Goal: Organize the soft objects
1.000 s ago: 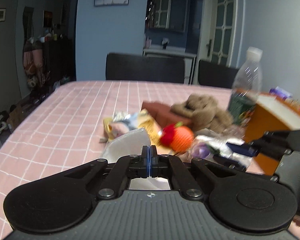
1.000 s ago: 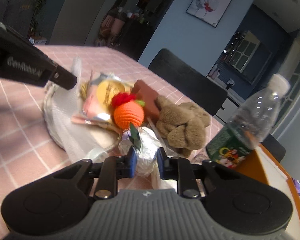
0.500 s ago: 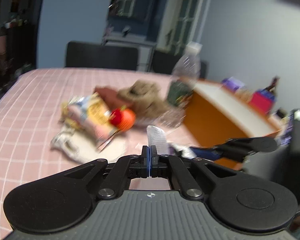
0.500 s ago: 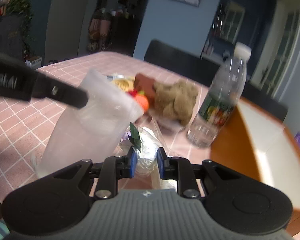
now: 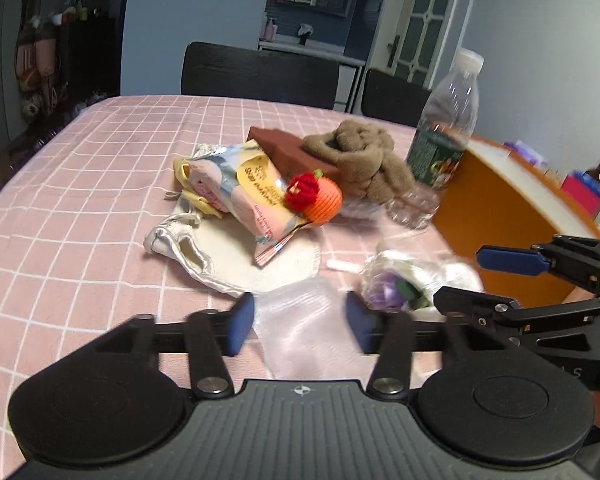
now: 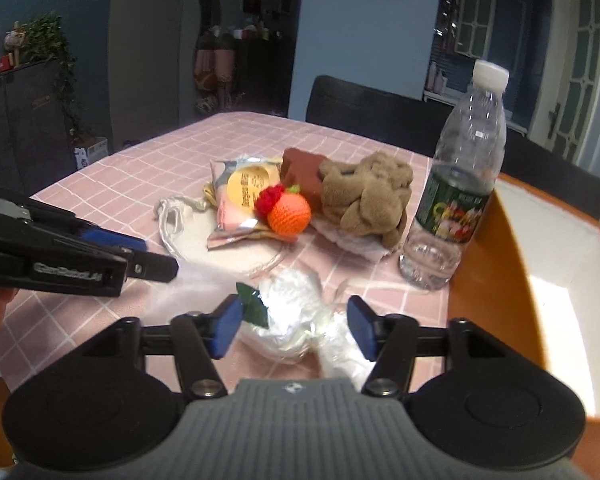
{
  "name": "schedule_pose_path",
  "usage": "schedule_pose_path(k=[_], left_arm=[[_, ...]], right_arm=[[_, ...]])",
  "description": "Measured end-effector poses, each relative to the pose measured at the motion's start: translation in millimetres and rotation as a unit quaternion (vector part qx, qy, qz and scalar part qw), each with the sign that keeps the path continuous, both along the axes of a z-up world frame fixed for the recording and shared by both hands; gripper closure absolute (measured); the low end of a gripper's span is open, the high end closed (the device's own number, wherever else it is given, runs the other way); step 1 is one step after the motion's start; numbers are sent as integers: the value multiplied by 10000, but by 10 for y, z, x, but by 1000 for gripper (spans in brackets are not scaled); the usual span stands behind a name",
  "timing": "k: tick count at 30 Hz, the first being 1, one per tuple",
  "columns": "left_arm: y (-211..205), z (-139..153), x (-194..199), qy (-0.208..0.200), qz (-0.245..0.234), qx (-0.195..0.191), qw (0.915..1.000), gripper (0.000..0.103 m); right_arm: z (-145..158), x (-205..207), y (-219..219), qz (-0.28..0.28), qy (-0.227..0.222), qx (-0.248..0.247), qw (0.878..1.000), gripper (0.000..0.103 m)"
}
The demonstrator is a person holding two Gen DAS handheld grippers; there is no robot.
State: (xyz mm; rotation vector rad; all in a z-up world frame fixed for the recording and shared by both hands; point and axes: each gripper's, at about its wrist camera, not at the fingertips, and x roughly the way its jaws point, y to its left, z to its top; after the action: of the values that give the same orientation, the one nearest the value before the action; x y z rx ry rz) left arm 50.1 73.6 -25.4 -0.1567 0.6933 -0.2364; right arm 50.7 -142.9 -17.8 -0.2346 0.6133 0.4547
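My left gripper [image 5: 299, 326] has its jaws opening, and a thin translucent bag [image 5: 304, 320] lies blurred between the pads, not pressed. My right gripper [image 6: 294, 330] is opening too, over a crumpled clear bag [image 6: 288, 316] with a green leaf and something purple inside; its pads stand apart from it. Each gripper shows in the other's view: the right gripper [image 5: 460, 278] at the right edge, the left gripper [image 6: 156, 258] at the left. Further back lie an orange crochet ball [image 6: 290, 214], a snack packet [image 6: 240, 192], a white cloth pouch [image 5: 228, 256], a brown block [image 5: 284, 148] and a brown plush [image 6: 364, 200].
A water bottle [image 6: 456, 200] stands upright just right of the plush. An open orange box [image 6: 540, 280] with a pale inside sits at the table's right edge. The pink checked tablecloth [image 5: 80, 208] runs bare to the left. Dark chairs [image 5: 260, 72] stand behind the table.
Both grippers were shut, the left on the translucent bag's edge and the right on the crumpled bag. Both now stand open and the translucent bag has dropped low between the left pads.
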Motion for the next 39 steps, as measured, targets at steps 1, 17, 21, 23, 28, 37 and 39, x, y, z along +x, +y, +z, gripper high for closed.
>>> schedule_pose_path(k=[1, 17, 21, 23, 28, 37, 39], left_arm=[[7, 25, -16, 9, -6, -33, 10000, 34], [-163, -218, 3, 831, -133, -345, 9959, 11], [-266, -304, 56, 973, -197, -182, 9949, 11], [-344, -332, 55, 959, -285, 19, 9950, 11], [-434, -368, 83, 937, -362, 164, 9948, 11], [-520, -398, 171, 798, -444, 436, 9949, 13], [-548, -406, 194, 769, -442, 522, 9947, 14]], right_arm=[[36, 4, -26, 64, -6, -7, 10000, 37], [-103, 39, -100, 1080, 101, -1124, 9877, 9], [-259, 40, 16, 1312, -168, -1466, 9803, 9], [-367, 68, 79, 1328, -299, -1782, 9745, 10], [-517, 157, 122, 1243, -400, -1890, 9733, 20], [-530, 252, 10, 699, 48, -1090, 9916, 37], [-541, 228, -13, 640, 28, -1006, 9929, 45]])
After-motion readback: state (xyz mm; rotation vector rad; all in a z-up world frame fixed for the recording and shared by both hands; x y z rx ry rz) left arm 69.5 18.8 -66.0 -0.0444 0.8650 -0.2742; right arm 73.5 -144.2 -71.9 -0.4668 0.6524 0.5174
